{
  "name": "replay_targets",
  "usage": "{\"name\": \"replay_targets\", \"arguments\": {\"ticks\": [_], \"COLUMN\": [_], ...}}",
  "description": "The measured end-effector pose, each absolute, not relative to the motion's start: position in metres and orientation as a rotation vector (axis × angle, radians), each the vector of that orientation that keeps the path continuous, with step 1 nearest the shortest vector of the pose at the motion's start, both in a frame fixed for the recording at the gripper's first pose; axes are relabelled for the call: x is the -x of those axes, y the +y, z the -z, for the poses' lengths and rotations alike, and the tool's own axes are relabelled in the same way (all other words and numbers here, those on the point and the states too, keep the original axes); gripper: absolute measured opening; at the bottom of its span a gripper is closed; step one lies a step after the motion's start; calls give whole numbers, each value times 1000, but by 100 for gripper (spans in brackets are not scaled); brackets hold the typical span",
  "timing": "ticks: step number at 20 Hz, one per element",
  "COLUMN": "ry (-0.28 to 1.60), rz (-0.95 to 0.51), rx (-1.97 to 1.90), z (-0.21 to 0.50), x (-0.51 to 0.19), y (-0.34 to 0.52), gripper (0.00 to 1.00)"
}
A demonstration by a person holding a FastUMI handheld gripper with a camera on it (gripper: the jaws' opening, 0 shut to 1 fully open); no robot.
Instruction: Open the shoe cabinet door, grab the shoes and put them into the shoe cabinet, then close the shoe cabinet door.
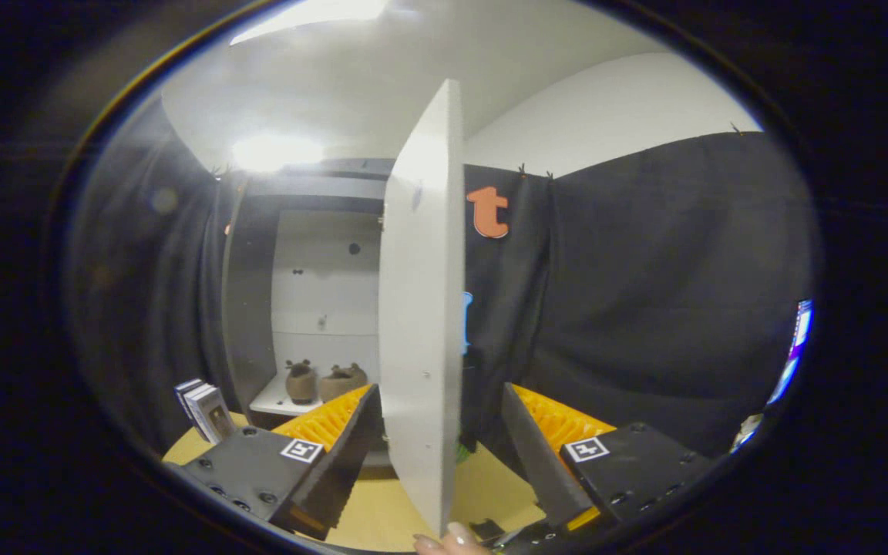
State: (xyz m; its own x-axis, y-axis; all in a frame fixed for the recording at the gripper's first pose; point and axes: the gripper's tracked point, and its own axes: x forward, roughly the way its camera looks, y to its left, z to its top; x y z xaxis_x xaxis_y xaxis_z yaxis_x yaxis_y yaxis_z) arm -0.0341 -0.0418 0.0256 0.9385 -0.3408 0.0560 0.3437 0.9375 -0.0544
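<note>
Fingers of the gripper [440, 432] stand wide apart, one on each side of the white flat-panel shoe cabinet door [421, 308]. The near edge of the door runs between them, and neither finger visibly presses on it. Each finger is a wedge-shaped block with a ribbed inner face, and each carries one small square black-and-white marker on its body, so two markers in all.

The door is a smooth, matte board, tall and thin, seen almost edge-on and swung out toward the camera. A few small round holes or fittings dot its inner face. At the very near bottom, a person's fingertips [452, 539] touch the door's lower edge.

Left of the door lies the open shoe cabinet [259, 308], a dark-framed box with a pale smooth back panel and a white shelf low down. On that shelf, at the far end of the cabinet, sit two brown, fuzzy-looking shoes [327, 381], rounded in shape and side by side. The left one stands taller, and the right one is lower and wider.

Near the left finger, just left of the cabinet's base, a small stack of flat cards or thin boxes [203, 410] leans upright; their count is hard to tell.

A light wooden tabletop [490, 486] with a smooth surface shows beneath the fingers. Black draped cloth forms the wall to the right and left.
</note>
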Motion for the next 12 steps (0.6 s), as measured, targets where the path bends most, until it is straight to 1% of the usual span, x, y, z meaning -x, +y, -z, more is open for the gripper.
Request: {"name": "replay_targets", "arguments": {"ticks": [3,5,8,12], "ry": [-33,-21,-19,-19], "rz": [342,320,281,199], "rx": [47,40,29,2], "z": [-26,-20,-13,-8], "x": [32,18,-23,-86], "y": [-95,-118,-142,-151], "gripper": [98,97,97,97]}}
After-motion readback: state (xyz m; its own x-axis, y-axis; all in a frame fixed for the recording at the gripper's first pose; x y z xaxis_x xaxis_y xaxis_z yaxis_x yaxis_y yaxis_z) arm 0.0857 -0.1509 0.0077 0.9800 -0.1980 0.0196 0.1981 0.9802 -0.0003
